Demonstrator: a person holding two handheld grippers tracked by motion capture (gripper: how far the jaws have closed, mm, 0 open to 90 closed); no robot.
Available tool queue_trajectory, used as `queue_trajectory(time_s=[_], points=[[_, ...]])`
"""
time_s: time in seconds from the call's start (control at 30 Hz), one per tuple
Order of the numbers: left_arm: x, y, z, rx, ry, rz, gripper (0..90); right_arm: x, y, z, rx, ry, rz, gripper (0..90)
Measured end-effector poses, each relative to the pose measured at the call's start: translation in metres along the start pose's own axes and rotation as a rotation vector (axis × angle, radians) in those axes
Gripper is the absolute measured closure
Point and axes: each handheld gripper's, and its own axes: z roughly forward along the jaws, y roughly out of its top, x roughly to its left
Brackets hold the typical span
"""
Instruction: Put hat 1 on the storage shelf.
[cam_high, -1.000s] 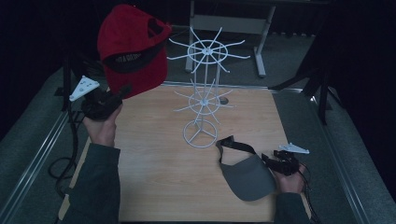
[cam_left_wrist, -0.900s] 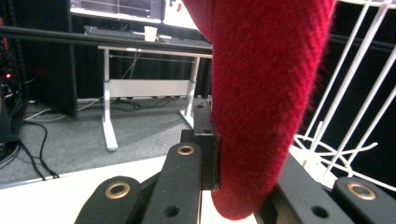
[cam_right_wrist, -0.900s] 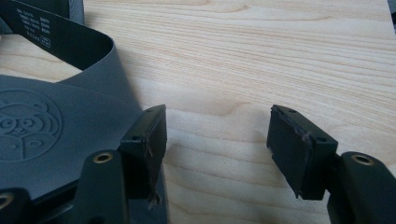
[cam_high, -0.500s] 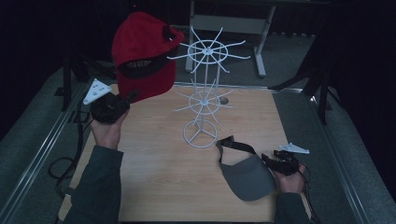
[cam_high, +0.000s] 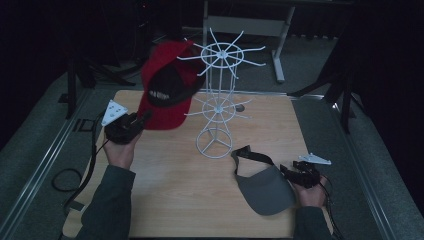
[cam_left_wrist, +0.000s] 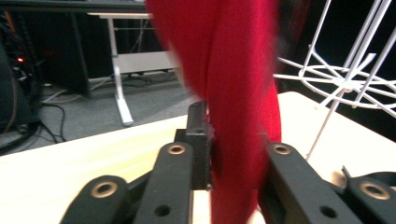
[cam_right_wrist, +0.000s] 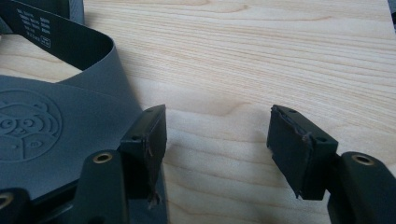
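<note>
Showing dim and underexposed in the high view, with only the counter (cam_high: 165, 170) catching soft overhead light while the surroundings are sinking into near black and fine grain. Smearing with motion blur across the red cap (cam_left_wrist: 238, 93) in the left gripper view, the near jaws going soft and the white wire rack (cam_left_wrist: 345, 79) glaring slightly against the dark. Staying bright and evenly lit in the right gripper view, casting soft shadows beneath the jaws, with wood grain crisp and the grey visor (cam_right_wrist: 42, 135) softening toward the edge.
</note>
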Motion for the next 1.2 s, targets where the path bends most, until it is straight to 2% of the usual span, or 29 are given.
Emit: queue_trajectory(time_s=[0.27,0.5,0.6,0.87,0.93,1.13,1.2], points=[[0.003,0.003,-0.006,-0.002,-0.009,0.003,63.5,0.0,0.0,0.0,0.001,0.0,0.001,37.5],[0.005,0.003,-0.009,0.021,0.0,0.017,57.0,0.0,0.0,0.0,0.0,0.0,0.001,37.5],[0.004,0.004,-0.01,0.026,0.006,0.029,55.9,0.0,0.0,0.0,0.001,-0.001,0.002,37.5],[0.006,0.005,-0.014,0.032,-0.004,0.029,53.8,0.0,0.0,0.0,0.0,0.0,0.003,37.5],[0.007,0.006,-0.015,0.052,-0.023,0.023,53.3,0.0,0.0,0.0,0.0,0.0,0.003,37.5],[0.007,0.006,-0.018,0.066,-0.025,0.029,53.2,0.0,0.0,0.0,-0.001,-0.001,0.001,37.5],[0.007,0.005,-0.017,0.097,-0.041,0.033,52.9,0.0,0.0,0.0,0.0,-0.001,0.002,37.6]])
